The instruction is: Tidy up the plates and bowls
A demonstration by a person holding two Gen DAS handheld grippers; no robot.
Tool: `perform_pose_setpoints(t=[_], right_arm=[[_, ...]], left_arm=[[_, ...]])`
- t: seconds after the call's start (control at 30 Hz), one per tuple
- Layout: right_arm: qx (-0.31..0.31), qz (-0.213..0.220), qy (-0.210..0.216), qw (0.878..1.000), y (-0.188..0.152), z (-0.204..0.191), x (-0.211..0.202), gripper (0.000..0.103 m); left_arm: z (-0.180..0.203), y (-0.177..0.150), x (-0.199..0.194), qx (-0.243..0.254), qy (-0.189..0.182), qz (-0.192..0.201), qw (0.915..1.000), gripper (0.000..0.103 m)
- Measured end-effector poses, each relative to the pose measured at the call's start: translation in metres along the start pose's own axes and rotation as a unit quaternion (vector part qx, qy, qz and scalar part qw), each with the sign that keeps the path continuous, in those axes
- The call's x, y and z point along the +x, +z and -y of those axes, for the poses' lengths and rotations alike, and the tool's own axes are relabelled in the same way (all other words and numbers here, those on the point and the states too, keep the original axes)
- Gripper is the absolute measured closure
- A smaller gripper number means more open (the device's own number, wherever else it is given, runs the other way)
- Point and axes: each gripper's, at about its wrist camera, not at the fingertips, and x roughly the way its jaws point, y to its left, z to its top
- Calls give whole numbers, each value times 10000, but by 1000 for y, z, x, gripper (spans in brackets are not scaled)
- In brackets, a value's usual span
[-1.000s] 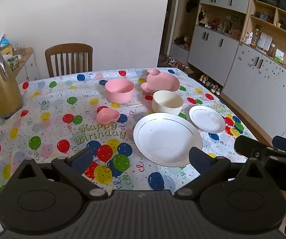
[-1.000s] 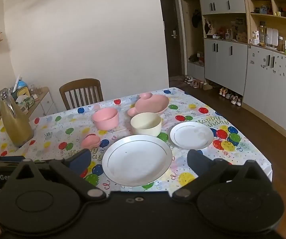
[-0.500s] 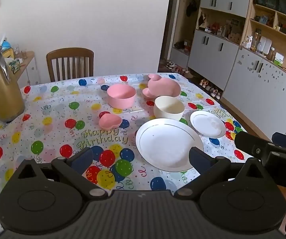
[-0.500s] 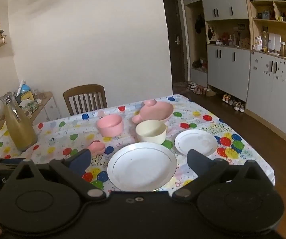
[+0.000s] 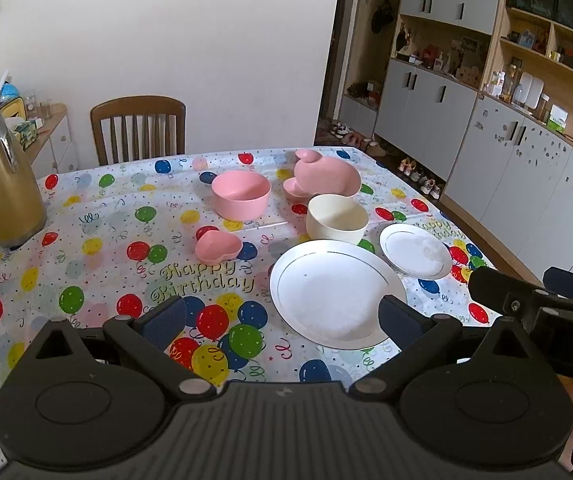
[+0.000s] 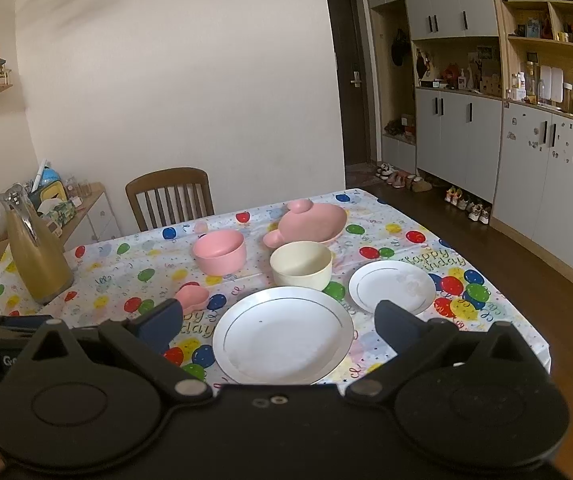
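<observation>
Large plate [image 5: 334, 292] sits low centre; small plate [image 5: 414, 250] right of it, bowl [image 5: 336, 218] just behind, jug [image 5: 4, 188] far left on the table [image 5: 98, 216]

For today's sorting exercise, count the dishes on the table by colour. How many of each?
White round plates: 2, large and small
Pink dishes: 3, round bowl, heart-shaped dish, eared plate
Cream round bowl: 1
Total: 6

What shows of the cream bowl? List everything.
The cream bowl is round, deep and straight-walled, pale yellow-white and matte, like plastic or melamine. It stands upright and looks empty on the balloon tablecloth, behind the large white plate, in front of the pink bear-shaped dish. Nothing grips it.
</observation>
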Motion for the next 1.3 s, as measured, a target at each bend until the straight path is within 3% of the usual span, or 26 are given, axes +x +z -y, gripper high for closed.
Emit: perform_pose_setpoints(t=[0.33, 0.53, 1.3], right_arm=[[-31, 0, -17, 10000, 2, -2, 2, 1], [78, -131, 25, 9999, 2, 0, 8, 14], [-26, -24, 8, 10000, 5, 1, 4, 7]], left_arm=[[-1, 1, 0, -3, 2, 2, 10000, 0], [-5, 2, 3, 0, 10, -22, 10000, 0], [1, 0, 3, -20, 25, 41, 10000, 0]])
